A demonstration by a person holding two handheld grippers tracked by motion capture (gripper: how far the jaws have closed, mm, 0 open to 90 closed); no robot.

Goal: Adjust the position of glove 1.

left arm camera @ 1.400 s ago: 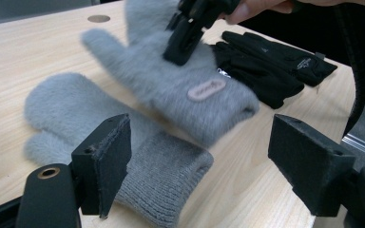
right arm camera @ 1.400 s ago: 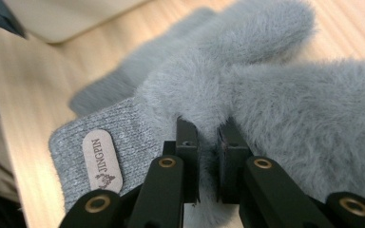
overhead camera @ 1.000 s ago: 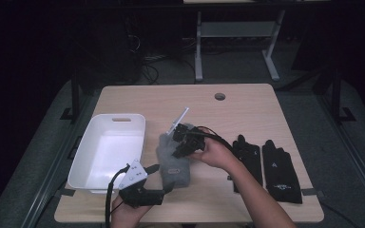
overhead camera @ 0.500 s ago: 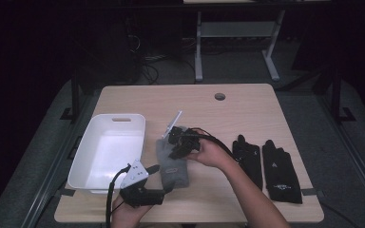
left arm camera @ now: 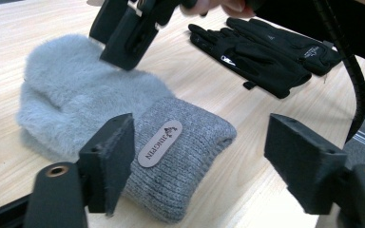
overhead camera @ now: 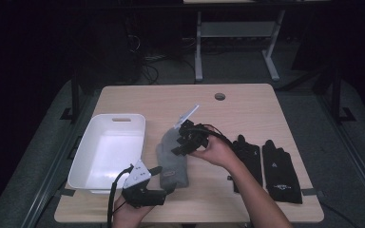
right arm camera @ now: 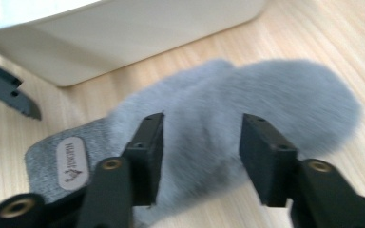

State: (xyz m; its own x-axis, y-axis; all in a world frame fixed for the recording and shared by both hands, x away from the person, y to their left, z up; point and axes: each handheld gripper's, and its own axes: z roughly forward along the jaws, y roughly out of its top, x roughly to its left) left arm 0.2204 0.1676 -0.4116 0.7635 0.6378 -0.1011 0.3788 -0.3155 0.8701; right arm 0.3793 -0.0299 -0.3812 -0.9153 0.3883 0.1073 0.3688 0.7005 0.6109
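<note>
Dark room, grey floor (overhead camera: 313,123), metal stand (overhead camera: 237,33)

Left tongs (overhead camera: 164,190) rest low with jaws wide; right tongs (overhead camera: 180,145), angled downward, have just been opening.

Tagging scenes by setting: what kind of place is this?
Likely a lab or data-collection workstation, not a home. A light wooden desk with a cable hole stands in a dark room, cables trail on the floor behind it, and a metal-framed bench stands beyond.
</note>
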